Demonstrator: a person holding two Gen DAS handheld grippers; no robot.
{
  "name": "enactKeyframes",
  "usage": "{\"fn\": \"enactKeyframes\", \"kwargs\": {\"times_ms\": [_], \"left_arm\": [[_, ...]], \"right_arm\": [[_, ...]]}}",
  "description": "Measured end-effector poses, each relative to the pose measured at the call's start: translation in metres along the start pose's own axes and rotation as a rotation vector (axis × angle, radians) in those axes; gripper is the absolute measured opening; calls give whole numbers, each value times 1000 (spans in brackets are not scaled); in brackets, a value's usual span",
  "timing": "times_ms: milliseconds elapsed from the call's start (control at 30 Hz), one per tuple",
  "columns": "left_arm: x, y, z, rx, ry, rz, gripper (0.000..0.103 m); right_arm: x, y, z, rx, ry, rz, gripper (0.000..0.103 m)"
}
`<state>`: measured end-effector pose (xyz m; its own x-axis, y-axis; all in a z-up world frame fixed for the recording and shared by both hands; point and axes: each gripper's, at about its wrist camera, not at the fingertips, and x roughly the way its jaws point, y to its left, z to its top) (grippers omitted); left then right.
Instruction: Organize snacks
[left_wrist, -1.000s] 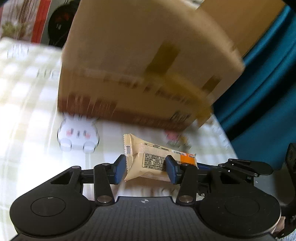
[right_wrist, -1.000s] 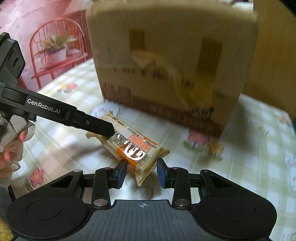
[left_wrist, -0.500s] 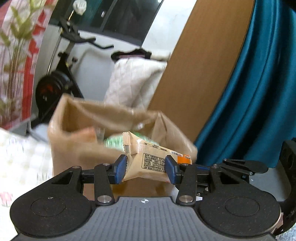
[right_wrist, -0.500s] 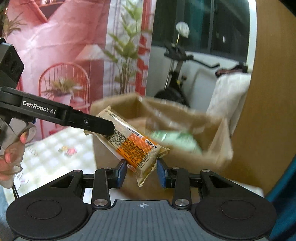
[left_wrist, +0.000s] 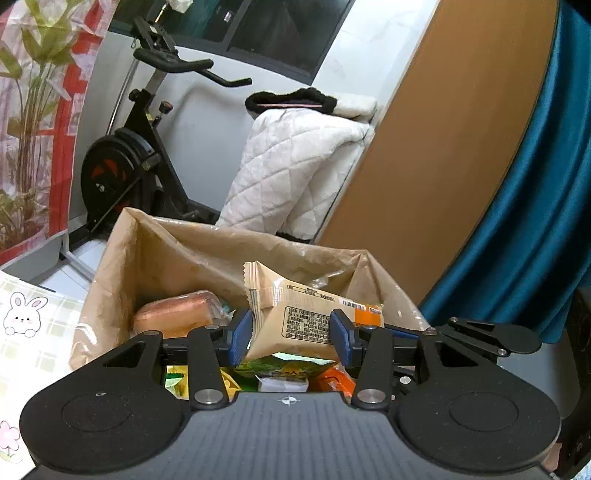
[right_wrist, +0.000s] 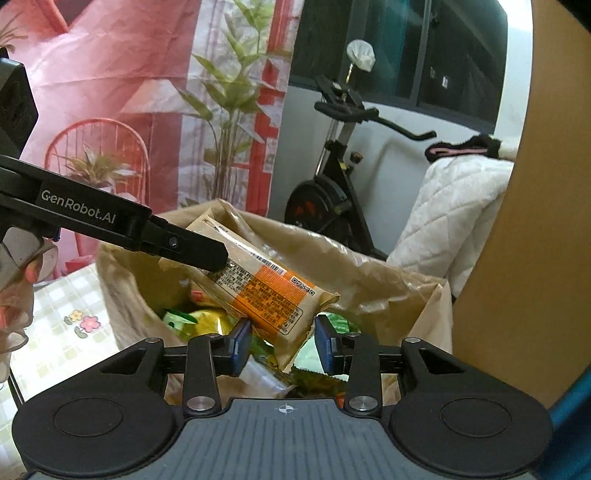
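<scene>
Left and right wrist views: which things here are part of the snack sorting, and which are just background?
Job:
- snack packet, held by left gripper and right gripper
- cardboard box
- snacks already in the box

Background:
- exercise bike
- quilted white cover
- teal curtain
- rabbit-print tablecloth

Snack pack (left_wrist: 306, 317) sits crosswise between the left gripper (left_wrist: 291, 334) pads, above the open box (left_wrist: 173, 254), whose far wall lies just ahead; more snacks lie in the box below, a wrapped loaf (left_wrist: 173, 314) ahead-left. From the right gripper (right_wrist: 282, 341), the same pack runs from its pads up-left to the left gripper's finger (right_wrist: 188, 247), box underneath. Exercise bike (left_wrist: 125, 158) and quilted cover (left_wrist: 291, 166) stand behind the box, tablecloth (left_wrist: 33, 332) left, curtain (left_wrist: 535, 221) right.
</scene>
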<state>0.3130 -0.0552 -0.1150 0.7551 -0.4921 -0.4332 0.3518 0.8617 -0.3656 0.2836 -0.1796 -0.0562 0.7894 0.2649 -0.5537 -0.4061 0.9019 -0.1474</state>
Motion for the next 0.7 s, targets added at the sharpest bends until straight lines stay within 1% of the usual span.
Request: {"fn": "enactKeyframes", "kwargs": {"times_ms": [100, 167, 267, 300, 333, 367, 433, 467, 500, 533, 567, 600, 633, 667, 700], "left_arm": [[5, 2, 0, -15, 20, 16, 49], [6, 2, 0, -5, 30, 48, 48], [3, 0, 0, 14, 31, 72, 50], [0, -2, 1, 23, 30, 83, 51], [-1, -2, 1, 36, 26, 90, 58], [-3, -3, 2, 48, 20, 102, 65], [-11, -5, 5, 60, -1, 123, 70], [-15, -5, 7, 64, -10, 129, 71], [-20, -7, 9, 71, -17, 138, 72], [-25, -9, 10, 81, -23, 151, 75], [-29, -11, 13, 94, -31, 163, 80], [-33, -14, 14, 111, -43, 173, 82], [-40, -18, 16, 137, -63, 180, 86], [-46, -23, 16, 159, -79, 192, 88], [-54, -27, 18, 180, -96, 208, 88]], "right_arm": [[8, 1, -5, 8, 28, -11, 35], [11, 0, -7, 21, 39, -16, 36], [7, -2, -8, 50, 40, -19, 39], [6, -2, -9, 44, 42, -31, 44], [4, -2, -9, 39, 44, -45, 49], [2, -2, -9, 42, 44, -56, 51], [-5, -4, -8, 72, 38, -68, 61], [-10, -5, -7, 87, 31, -67, 64], [-15, -7, -6, 101, 22, -67, 70], [-20, -7, -5, 112, 14, -71, 77], [-25, -7, -3, 119, 7, -79, 81], [-32, -7, -2, 128, -4, -91, 88], [-39, -5, -1, 137, -16, -101, 91], [-45, -7, 0, 147, -28, -109, 92], [-53, -6, 1, 163, -41, -121, 94]]}}
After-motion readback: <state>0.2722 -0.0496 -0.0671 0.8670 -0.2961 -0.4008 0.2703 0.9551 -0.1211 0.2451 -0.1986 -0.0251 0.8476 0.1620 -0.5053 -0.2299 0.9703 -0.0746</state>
